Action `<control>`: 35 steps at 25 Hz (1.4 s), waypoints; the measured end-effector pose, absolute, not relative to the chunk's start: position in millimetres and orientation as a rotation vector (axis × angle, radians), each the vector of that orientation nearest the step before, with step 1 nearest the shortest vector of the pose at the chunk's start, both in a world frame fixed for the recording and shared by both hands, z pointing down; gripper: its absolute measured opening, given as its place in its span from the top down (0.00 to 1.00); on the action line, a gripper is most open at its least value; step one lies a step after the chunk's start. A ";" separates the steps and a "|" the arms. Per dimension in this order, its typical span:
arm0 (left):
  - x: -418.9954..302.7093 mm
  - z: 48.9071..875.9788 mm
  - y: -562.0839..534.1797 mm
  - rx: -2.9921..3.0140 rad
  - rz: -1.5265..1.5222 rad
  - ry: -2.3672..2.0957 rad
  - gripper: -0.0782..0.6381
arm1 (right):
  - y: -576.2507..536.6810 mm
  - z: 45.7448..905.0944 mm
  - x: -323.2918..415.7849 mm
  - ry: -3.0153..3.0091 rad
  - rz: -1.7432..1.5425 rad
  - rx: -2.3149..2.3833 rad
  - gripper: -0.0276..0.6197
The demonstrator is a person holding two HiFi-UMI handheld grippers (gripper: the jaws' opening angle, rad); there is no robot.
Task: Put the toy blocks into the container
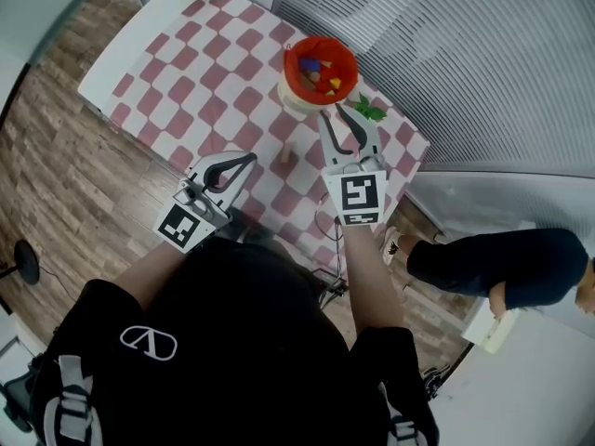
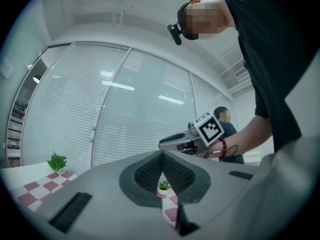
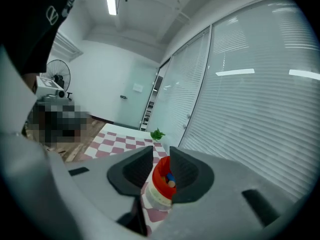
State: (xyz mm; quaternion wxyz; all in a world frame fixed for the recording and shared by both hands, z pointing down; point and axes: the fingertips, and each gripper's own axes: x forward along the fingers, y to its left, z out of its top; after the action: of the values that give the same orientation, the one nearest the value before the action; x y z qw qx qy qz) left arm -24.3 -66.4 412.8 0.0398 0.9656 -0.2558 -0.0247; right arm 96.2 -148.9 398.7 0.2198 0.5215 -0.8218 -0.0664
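Right gripper (image 1: 332, 111) narrowly open, empty, just short of red round plastic container (image 1: 294, 80); left gripper (image 1: 249, 160) closed, empty; small tan block (image 1: 287, 157) between both.

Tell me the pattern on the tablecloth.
The tablecloth has pink and white checks, like a checkerboard. The head view shows it best.

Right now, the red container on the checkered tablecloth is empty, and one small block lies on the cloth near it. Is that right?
Not quite. The red container is not empty: it already holds several coloured toy blocks, as the head view shows. The rest holds: one small block lies on the checkered tablecloth near it.
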 end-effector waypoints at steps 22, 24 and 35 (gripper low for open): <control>-20.1 413.7 -61.5 2.971 -0.066 -0.768 0.88 | -97.5 540.8 89.1 -2.161 0.229 1.354 0.72; -21.6 415.8 -62.1 2.964 -0.056 -0.774 0.88 | -101.6 569.0 86.5 -2.135 0.290 1.308 0.71; -36.7 420.6 -62.8 2.951 -0.039 -0.819 0.88 | -105.3 691.9 77.7 -1.937 0.563 1.116 0.68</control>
State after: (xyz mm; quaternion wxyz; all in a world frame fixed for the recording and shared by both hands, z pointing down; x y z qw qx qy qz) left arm -36.7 -62.8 420.6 0.0395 0.9627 -0.2672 -0.0128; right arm 77.7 -105.3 691.9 0.4061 0.4423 -0.7679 0.2231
